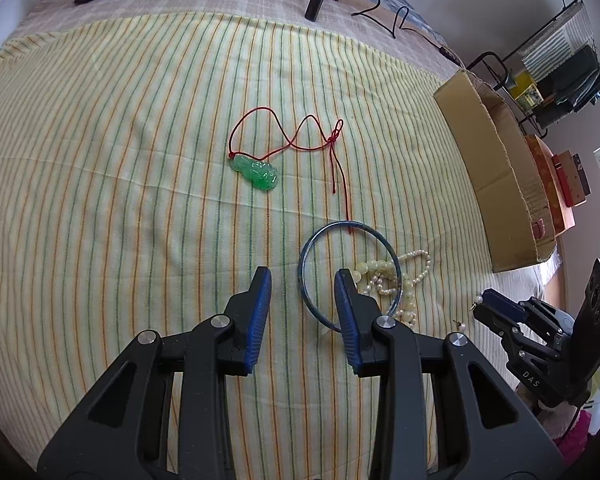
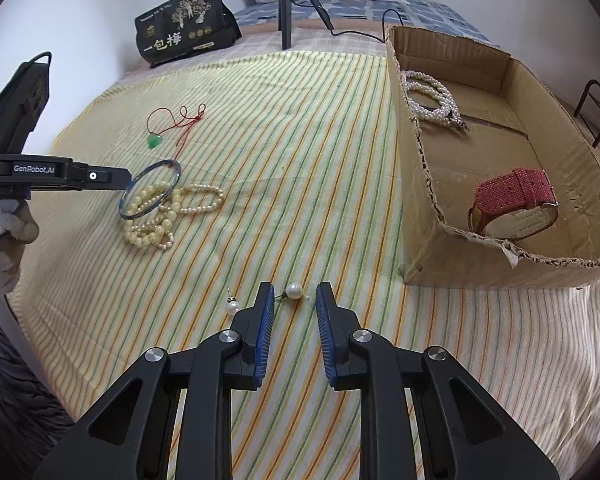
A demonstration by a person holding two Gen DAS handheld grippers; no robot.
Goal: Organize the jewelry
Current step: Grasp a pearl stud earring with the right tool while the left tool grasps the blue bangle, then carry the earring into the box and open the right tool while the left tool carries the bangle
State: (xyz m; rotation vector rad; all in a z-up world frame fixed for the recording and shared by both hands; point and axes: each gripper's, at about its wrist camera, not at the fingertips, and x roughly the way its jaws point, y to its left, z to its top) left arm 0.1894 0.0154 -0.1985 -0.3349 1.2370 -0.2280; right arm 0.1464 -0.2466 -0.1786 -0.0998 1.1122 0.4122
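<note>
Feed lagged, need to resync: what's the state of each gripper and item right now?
Left gripper: open, one finger inside the bangle.
Right gripper: open, around one pearl earring.
Second earring: loose on the cloth.
Bead strands: heaped under the bangle.
Jade pendant: on the cloth, cord loose.
Box: open, holds pearl necklace and watch.

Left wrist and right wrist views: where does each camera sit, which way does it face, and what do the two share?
Left wrist: on the left gripper, facing forward over the striped cloth at the blue bangle and green pendant; own open fingers show, right gripper at right.
Right wrist: on the right gripper, facing a pearl earring and cardboard box; open fingers, left gripper at left.
Shared: bangle, pendant, bead strands, box.
</note>
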